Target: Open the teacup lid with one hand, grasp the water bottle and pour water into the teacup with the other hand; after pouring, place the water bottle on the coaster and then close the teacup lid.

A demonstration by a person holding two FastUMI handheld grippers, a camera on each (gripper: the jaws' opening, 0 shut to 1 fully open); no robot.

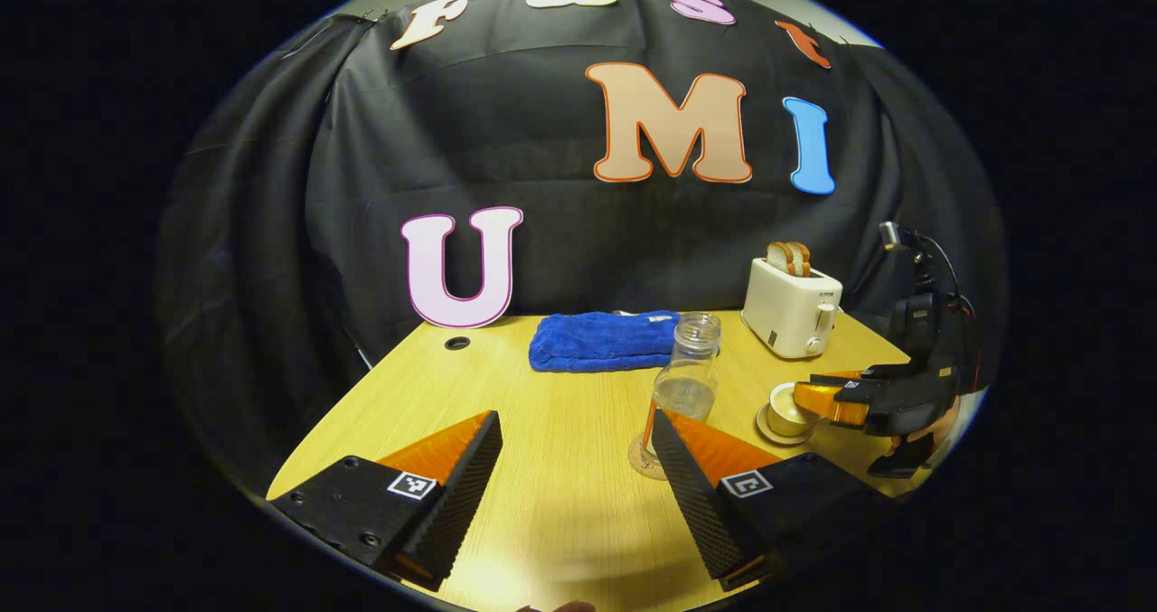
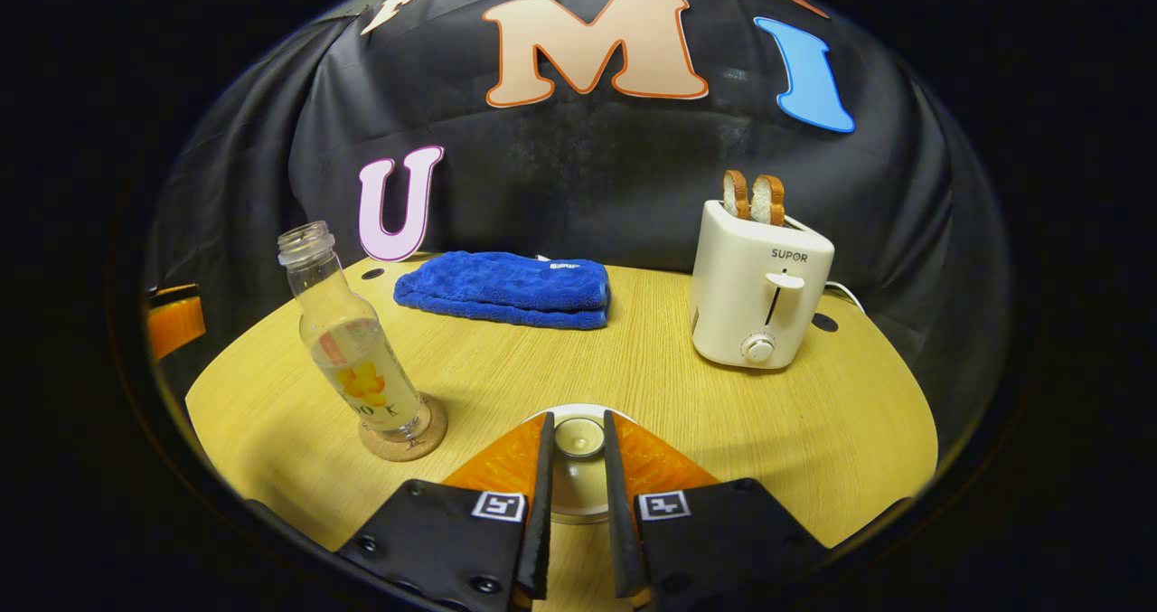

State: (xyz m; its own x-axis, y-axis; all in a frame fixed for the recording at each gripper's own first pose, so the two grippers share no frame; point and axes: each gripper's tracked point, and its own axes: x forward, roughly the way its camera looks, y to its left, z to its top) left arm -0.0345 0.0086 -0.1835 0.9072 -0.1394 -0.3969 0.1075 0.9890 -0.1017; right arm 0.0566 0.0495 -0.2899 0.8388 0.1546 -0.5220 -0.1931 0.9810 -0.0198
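Apparently we were at the last step: the water bottle (image 2: 357, 354) stood on the coaster (image 2: 405, 440), without a cap, with a little water in it. Our right gripper (image 2: 578, 467) had its two fingers close together around the knob of the teacup lid (image 2: 578, 437), and they seemed to press on it from both sides. The lid looked already seated on the teacup (image 1: 788, 408), which sat on a small saucer just to the right of the bottle.

Our left gripper (image 1: 574, 467) had its jaws wide apart, holding nothing, low over the wooden table (image 1: 560, 503) just in front of the bottle.

To do this step well, we judged that the lid should sit flat and centred on the rim before the fingers part, and that the right gripper should then go straight up, so the knob is not dragged sideways.

The left gripper view gave us the side of the cup and the right gripper over it. The right gripper view gave us the knob between the fingers from close, and the front of the toaster (image 2: 759, 291) with its lever, behind the bottle to the right. A folded blue towel (image 2: 506, 288) lay behind the bottle.
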